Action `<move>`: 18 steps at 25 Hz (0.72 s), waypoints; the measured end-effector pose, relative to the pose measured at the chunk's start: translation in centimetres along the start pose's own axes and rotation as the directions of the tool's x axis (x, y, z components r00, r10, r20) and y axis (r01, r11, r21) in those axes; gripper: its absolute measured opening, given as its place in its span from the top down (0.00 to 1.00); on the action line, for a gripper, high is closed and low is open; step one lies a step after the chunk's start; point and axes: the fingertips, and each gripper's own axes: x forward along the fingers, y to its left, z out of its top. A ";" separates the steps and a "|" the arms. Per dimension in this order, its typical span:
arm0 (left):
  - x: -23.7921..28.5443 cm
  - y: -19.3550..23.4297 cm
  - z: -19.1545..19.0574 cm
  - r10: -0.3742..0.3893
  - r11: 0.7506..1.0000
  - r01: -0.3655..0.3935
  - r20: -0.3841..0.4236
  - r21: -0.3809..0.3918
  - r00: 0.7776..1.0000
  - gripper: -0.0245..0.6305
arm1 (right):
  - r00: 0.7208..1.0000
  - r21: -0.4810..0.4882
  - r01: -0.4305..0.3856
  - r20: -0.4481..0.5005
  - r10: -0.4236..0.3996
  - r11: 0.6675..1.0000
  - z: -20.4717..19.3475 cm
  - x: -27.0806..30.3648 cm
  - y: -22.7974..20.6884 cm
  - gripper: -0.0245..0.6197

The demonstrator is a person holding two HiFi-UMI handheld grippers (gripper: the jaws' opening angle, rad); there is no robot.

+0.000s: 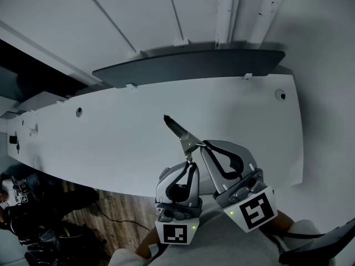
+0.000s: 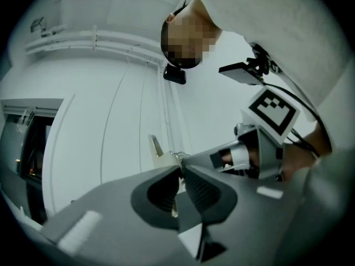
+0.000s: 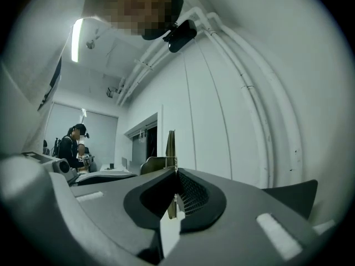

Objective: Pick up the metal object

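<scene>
The head view alone shows the metal piece [image 1: 180,131] raised over the table [image 1: 111,143], while their own views show the left gripper [image 2: 180,173] and right gripper [image 3: 176,173] each clamped tight on it.

In the head view the lower end of the metal object [image 1: 178,129] is hidden where the left gripper [image 1: 189,163] and right gripper [image 1: 205,145] clamp it, and each gripper view shows only a thin strip of it between the pads. Dark clutter [image 1: 25,218] at the head view's lower left is too dim to name, and a dark curved thing [image 1: 327,247] at its lower right is cut off by the frame edge. The person [image 3: 71,143] at middle left of the right gripper view is too small to make out.
</scene>
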 end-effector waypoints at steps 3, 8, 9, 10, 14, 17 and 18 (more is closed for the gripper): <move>0.0 -0.2 0.2 -0.023 0.997 0.023 -0.003 0.068 1.000 0.91 | 1.000 0.038 -0.006 0.007 0.006 0.999 0.0 0.1 -0.3 0.95; -0.5 0.1 -1.1 -0.012 0.999 0.015 -0.071 0.042 0.997 0.96 | 0.998 0.021 0.055 0.006 -0.055 0.998 0.1 0.0 -2.8 0.95; -0.7 0.8 -1.8 0.007 1.000 -0.007 -0.100 -0.006 0.995 0.96 | 0.998 0.009 0.055 0.008 -0.055 0.998 0.0 0.1 -2.9 0.95; -0.8 1.7 -2.5 0.027 0.998 -0.034 -0.130 -0.055 0.991 0.96 | 0.999 0.001 0.051 0.010 -0.051 0.999 0.0 0.2 -2.7 0.95; -0.4 5.3 -4.2 0.108 0.967 -0.147 -0.192 -0.206 0.975 0.96 | 0.999 0.015 0.038 0.019 -0.038 0.999 0.1 0.5 -1.3 0.95; 0.4 6.3 -5.0 0.139 0.952 -0.188 -0.207 -0.241 0.968 0.96 | 0.999 0.018 0.028 0.018 -0.028 0.999 -0.1 0.5 -1.1 0.95; 0.5 6.5 -5.1 0.145 0.950 -0.196 -0.212 -0.242 0.966 0.96 | 1.000 0.020 0.025 0.018 -0.025 1.000 0.0 0.5 -0.9 0.95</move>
